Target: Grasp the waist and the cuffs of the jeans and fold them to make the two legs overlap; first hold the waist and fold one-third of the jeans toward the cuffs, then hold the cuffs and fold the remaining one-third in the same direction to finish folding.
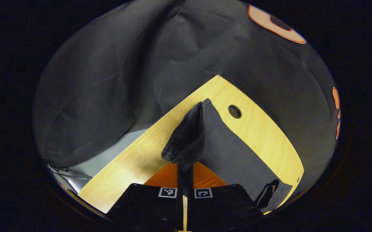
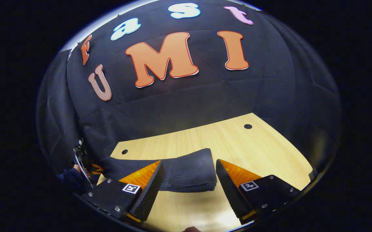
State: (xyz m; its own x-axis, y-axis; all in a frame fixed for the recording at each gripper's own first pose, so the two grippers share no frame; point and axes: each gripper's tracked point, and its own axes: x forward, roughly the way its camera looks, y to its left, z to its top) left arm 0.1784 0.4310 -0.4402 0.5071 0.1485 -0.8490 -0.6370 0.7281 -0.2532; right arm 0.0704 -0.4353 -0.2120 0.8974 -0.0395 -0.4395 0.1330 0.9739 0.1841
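the dark jeans [image 2: 186, 174] lie on the wooden table [image 2: 253, 148], already folded lengthwise, the pocketed waist end toward the right gripper [image 2: 189, 183] — its fingers stand spread wide apart over the bare wood, touching no cloth. in the left gripper view the left gripper [image 1: 185, 167] is pinched tight on the cuff end [image 1: 186, 141], which is lifted off the table into a bunched peak, the rest of the jeans trailing flat beyond it.
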